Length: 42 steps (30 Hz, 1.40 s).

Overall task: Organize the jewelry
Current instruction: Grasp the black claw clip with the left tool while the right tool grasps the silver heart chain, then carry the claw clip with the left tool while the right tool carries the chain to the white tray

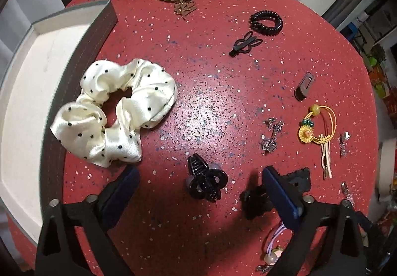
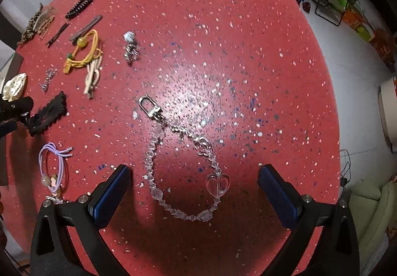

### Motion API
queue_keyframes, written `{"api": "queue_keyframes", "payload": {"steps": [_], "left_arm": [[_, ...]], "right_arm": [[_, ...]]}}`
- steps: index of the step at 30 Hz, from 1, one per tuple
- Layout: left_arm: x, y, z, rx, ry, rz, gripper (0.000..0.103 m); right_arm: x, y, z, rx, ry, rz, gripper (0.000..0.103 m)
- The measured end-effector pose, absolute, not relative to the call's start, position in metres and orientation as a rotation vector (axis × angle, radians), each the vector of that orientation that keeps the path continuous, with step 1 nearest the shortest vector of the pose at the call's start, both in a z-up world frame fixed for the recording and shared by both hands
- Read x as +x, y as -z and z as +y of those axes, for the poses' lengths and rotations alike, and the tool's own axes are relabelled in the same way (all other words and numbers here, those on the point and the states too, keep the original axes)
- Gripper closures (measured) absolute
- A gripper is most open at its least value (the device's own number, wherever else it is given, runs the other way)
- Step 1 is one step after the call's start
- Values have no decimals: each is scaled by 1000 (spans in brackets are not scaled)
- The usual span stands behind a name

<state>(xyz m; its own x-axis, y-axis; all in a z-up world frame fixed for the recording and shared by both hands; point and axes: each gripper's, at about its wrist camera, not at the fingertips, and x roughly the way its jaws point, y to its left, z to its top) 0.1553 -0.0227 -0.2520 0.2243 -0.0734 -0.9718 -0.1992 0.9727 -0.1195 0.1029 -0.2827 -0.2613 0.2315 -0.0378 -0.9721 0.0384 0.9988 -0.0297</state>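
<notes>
Here, left gripper (image 1: 201, 179) over red surface (image 1: 211, 92), jaws wide apart, empty, straddling black claw clip (image 1: 204, 180). Scrunchie (image 1: 116, 112) just beside tray (image 1: 29, 92). Right gripper (image 2: 193, 176) likewise spread, holding nothing, around crystal chain (image 2: 173, 164) with heart (image 2: 217, 182) and clasp (image 2: 148, 105).

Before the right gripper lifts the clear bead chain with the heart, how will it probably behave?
The bead chain lies in a loose loop, so it will probably hang limp and swing. Its glassy beads look smooth, so they may slip between the open right gripper pads. The metal clasp looks stiffer, likely a safer grip.
</notes>
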Motion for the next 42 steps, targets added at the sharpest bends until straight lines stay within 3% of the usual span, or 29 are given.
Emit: {"api": "queue_keyframes", "payload": {"steps": [4, 6, 9, 11, 12, 14, 16, 42], "left_arm": [[159, 248, -27, -205, -81, 1335, 30], [162, 245, -29, -195, -66, 1332, 47], [165, 244, -30, -199, -53, 1337, 64], [167, 243, -31, -211, -41, 1344, 69], [165, 243, -29, -214, -35, 1344, 71], [164, 241, -32, -200, -23, 1338, 71], [159, 234, -34, -185, -8, 1327, 71], [53, 157, -18, -123, 161, 1273, 71]], "right_arm": [[99, 259, -281, 2, 54, 1332, 4], [94, 257, -277, 3, 54, 1326, 10], [91, 252, -277, -2, 46, 1320, 25], [90, 247, -273, -13, 30, 1313, 46], [90, 246, -270, -15, 19, 1313, 50], [91, 244, -265, -24, 14, 1312, 74], [91, 243, -264, -14, 20, 1316, 91], [29, 175, -283, 329, -28, 1319, 93]]}}
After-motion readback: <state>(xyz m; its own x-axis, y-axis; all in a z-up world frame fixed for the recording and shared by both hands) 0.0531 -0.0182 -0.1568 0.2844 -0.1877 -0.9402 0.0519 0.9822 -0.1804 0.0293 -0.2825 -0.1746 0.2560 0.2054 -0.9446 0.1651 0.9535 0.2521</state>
